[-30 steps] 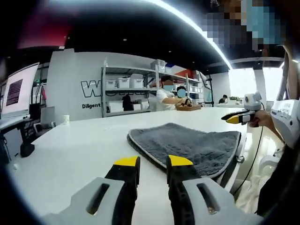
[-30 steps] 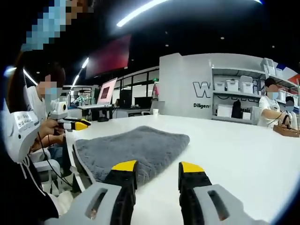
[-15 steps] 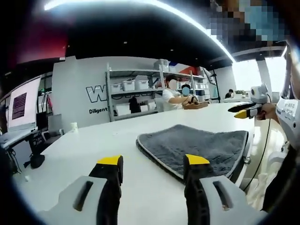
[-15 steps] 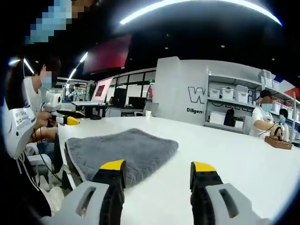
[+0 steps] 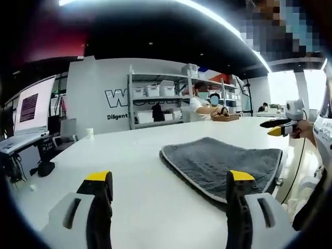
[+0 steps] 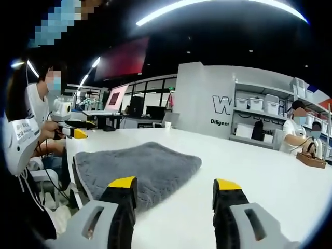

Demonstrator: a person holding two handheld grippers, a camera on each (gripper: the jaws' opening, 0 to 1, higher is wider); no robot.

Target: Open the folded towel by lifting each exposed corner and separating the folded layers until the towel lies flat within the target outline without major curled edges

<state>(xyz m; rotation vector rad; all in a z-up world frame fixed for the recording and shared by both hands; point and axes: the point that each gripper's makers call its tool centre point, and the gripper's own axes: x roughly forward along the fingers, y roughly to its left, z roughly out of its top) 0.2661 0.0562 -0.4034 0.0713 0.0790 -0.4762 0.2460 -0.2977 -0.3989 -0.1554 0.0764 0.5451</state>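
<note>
— Big white table (image 5: 129, 155), shelving with storage bins (image 5: 155, 101) behind it. Where's the towel?

— The grey folded towel (image 5: 223, 161) lies flat by the table's near edge. Left hand-held gripper (image 5: 171, 179) and right hand-held gripper (image 6: 174, 184) hover above the table, jaws spread wide, holding nothing.

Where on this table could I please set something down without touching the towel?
Bare white table stretches from the folded grey towel toward the small cup and monitor. The near edge beside the towel is tight.
</note>
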